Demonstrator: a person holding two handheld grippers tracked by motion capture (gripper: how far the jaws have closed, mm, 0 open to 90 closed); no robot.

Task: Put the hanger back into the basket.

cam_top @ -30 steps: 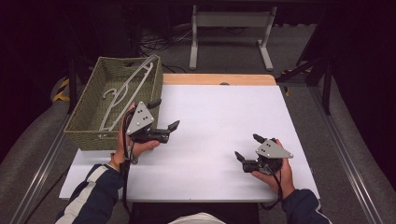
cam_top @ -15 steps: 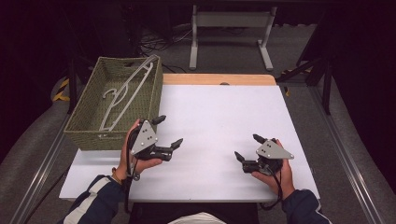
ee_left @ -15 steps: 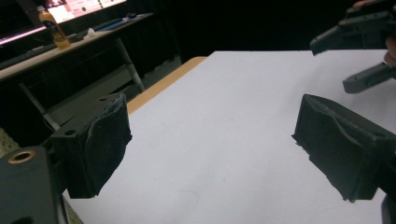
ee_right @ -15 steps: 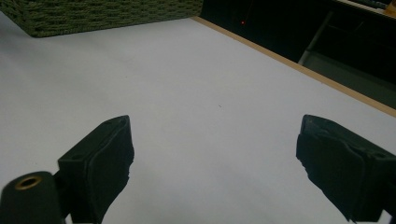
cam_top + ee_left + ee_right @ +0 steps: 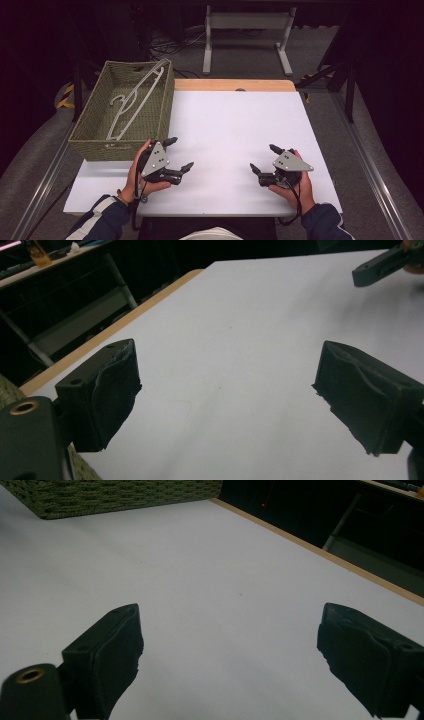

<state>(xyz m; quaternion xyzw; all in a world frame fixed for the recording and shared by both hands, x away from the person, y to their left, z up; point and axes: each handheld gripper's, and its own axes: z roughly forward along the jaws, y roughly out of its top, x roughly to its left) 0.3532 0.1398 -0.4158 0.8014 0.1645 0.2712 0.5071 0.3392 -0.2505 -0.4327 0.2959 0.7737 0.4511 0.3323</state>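
Both grippers sit low over the white desk (image 5: 235, 125), nothing held. Left gripper (image 5: 176, 154) is just beside the near corner of the woven basket (image 5: 95, 130); its fingers (image 5: 100, 395) are spread wide w/ only bare desk between them. Right gripper (image 5: 264, 160) is well apart from the basket, on the other side of the desk, fingers (image 5: 107, 650) also wide open and empty.

The white plastic hanger (image 5: 131, 102) lies diagonally inside the basket, its top end propped on the far rim, its hook down near the basket floor.

Risks, as I judge them:
- Hanger is thin and slick, so a pinch on the bar may slip or twist.
- Hook could snag the weave or rim on the way out and drag the basket along.
- Basket looks light and sits near the desk's left edge; a sideways pull could push it off.
- Left gripper is close to the basket wall, so a hasty lift may bump it.
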